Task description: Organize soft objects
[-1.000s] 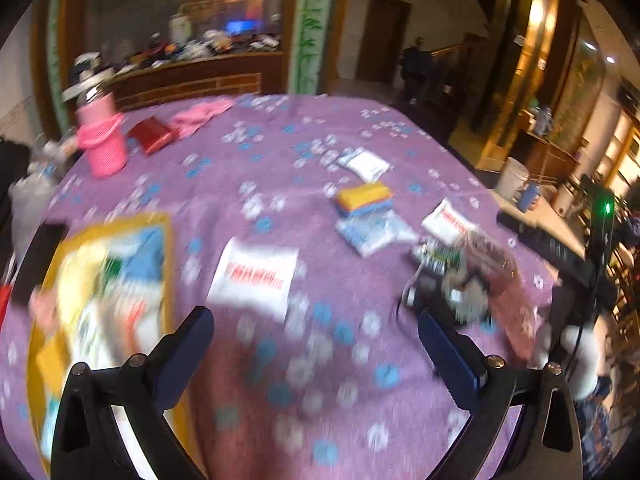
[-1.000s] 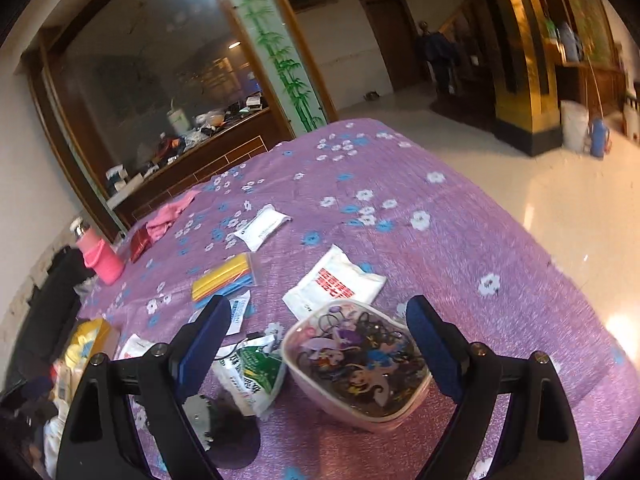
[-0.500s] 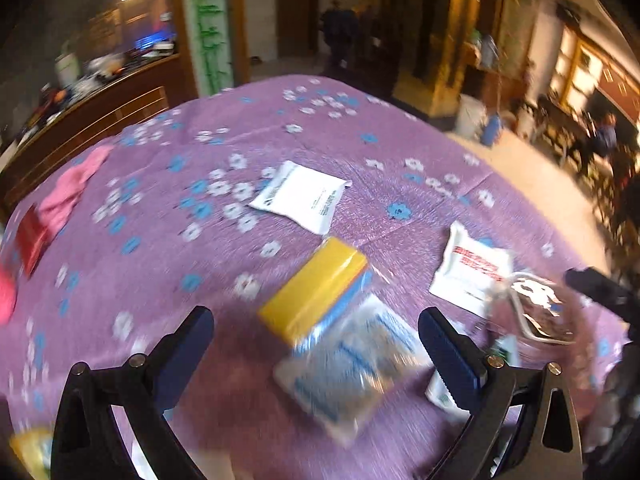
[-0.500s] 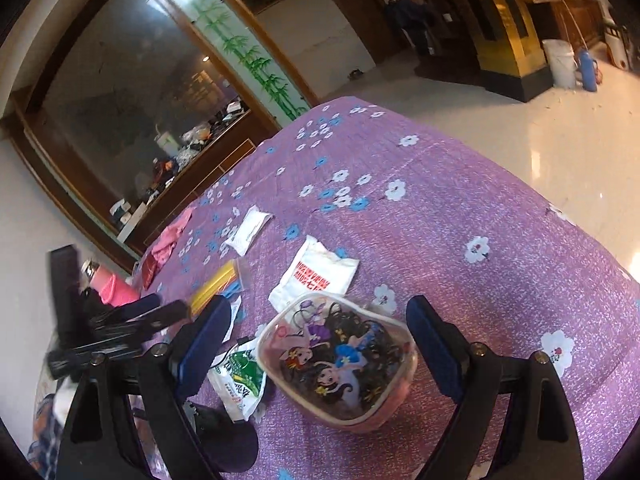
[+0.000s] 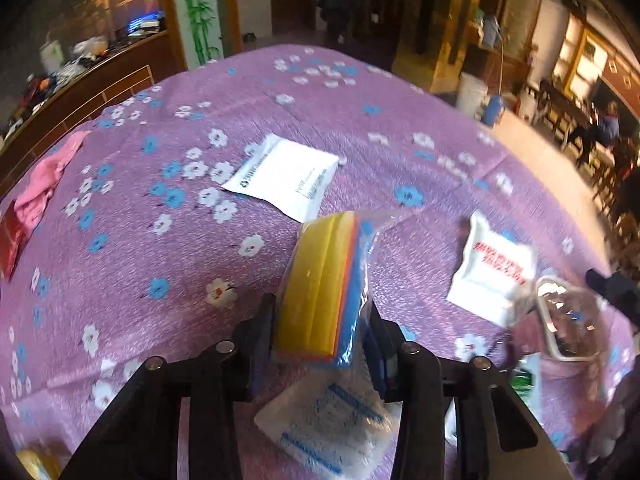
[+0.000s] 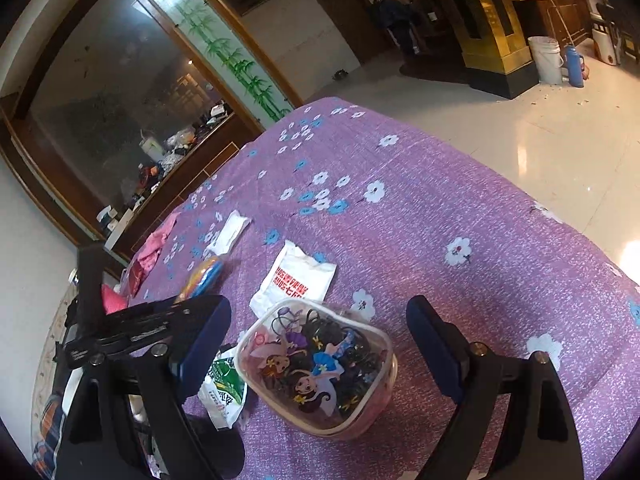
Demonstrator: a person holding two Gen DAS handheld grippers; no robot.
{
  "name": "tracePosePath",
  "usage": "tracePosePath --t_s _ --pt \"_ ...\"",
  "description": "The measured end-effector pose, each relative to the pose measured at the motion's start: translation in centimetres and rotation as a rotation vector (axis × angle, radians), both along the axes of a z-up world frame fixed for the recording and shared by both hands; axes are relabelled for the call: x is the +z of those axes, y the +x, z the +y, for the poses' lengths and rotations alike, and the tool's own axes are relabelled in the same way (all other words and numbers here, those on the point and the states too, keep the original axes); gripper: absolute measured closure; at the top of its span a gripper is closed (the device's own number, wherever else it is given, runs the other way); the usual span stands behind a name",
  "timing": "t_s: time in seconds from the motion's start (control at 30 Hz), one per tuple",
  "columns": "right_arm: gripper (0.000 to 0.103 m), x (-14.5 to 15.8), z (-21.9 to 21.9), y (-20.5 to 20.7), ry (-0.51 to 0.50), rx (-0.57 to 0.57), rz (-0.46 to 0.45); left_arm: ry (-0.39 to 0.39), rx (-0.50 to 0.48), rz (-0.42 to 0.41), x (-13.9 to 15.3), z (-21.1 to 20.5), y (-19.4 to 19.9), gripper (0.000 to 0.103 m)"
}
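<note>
A yellow, orange and blue sponge pack (image 5: 320, 288) in clear plastic lies on the purple flowered tablecloth (image 5: 160, 240). My left gripper (image 5: 318, 312) straddles its near end, jaws closing, both pads touching its sides. In the right wrist view the same pack (image 6: 204, 276) shows past the left gripper's black body (image 6: 140, 324). My right gripper (image 6: 316, 312) stands open around a clear pouch (image 6: 316, 364) of dark hair ties with cartoon prints, pads apart from it.
Near the pack lie a white packet (image 5: 284, 178), a red-printed white packet (image 5: 492, 276) and a blue-printed clear bag (image 5: 328, 420). A green-and-white packet (image 6: 224, 392) sits left of the pouch. A pink cloth (image 5: 44, 184) lies far left. The table's edge drops off to the right.
My left gripper swung from the yellow tray side over to the sponge pack, dropped toward it, and its jaws came in from wide open. The right gripper rolled slightly, staying over the pouch.
</note>
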State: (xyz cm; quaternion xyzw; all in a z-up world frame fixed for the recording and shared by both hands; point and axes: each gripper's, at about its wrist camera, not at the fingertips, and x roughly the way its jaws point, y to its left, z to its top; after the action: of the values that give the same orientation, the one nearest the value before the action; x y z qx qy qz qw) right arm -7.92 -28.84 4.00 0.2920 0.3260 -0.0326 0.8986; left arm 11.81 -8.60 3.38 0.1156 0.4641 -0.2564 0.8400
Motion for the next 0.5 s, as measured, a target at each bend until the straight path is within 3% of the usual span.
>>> tracePosePath --t_s 0.2,0.5 --pt "0.015 -0.4 -0.8 -0.1 0.016 -0.019 0.003 -0.126 0.059 -0.029 4.1 3.7 -3.2 0.062" --pt "0.014 -1.9 -3.0 -0.2 0.143 -0.052 0.034 -0.294 0.123 -0.107 9.1 11.8 -12.9 0.062"
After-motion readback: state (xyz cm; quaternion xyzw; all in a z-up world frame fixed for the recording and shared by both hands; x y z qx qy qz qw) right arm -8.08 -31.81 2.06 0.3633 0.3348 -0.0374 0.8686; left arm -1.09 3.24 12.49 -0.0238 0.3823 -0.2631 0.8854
